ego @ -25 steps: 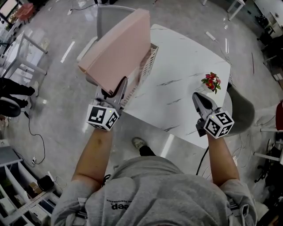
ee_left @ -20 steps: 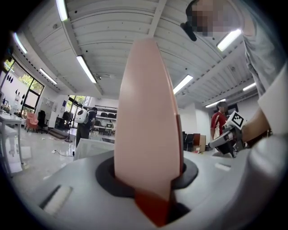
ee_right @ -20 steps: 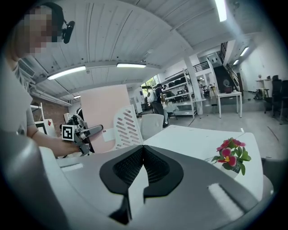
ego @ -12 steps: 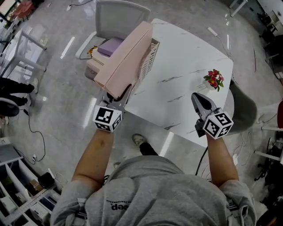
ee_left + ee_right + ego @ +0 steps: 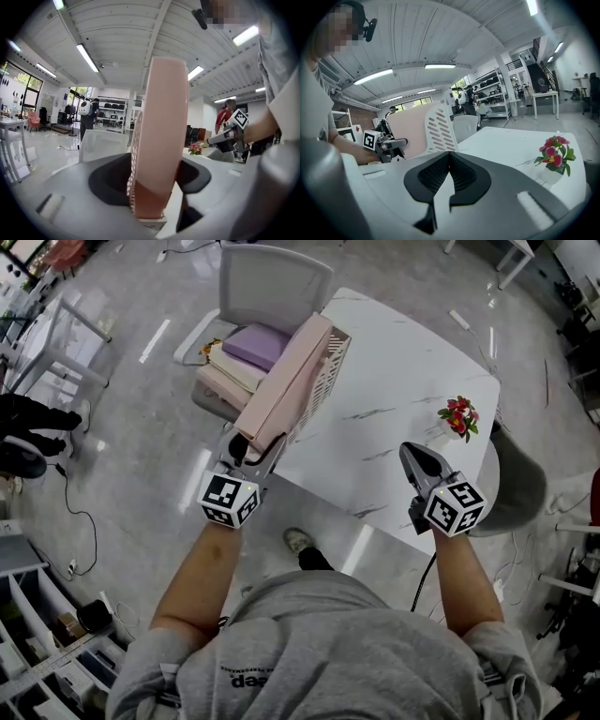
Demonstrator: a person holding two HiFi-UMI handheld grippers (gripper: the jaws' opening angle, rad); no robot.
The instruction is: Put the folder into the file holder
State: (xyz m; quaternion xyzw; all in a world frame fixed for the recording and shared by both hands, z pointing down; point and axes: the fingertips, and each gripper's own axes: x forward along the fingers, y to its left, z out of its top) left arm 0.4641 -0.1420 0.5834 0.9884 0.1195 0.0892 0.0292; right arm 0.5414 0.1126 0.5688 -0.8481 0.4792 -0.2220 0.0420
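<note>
Left gripper [image 5: 246, 448]: jaws have just been opening and now stand wide, one on each side of the near lower end of the pink folder [image 5: 281, 390]. In the left gripper view the folder fills most of the gap between them, and the pads don't look clamped on it. The folder stands on edge inside the white perforated file holder [image 5: 331, 354] and runs straight ahead from the left jaws. The holder's slotted wall sits just inside the left-hand jaw, against the folder's face. The holder is at the left edge of the white marble table [image 5: 412, 381], which stretches ahead and to the right of those jaws. Right gripper [image 5: 449, 153]: jaws closed together, tips meeting, nothing between them. Its tips hang over the table's near edge, well apart from the folder. From the right jaws, the holder with the folder is ahead and off to the left. The small pot of red flowers [image 5: 457, 414] is ahead and to the right of them, near but not touching. Beyond the left jaws and to their left, off the table, is a pale chair [image 5: 274, 282]. A stack lies on its seat, with a purple item [image 5: 255, 343] on top and paler ones under it. Both forearms come in from the bottom of the head view.
</note>
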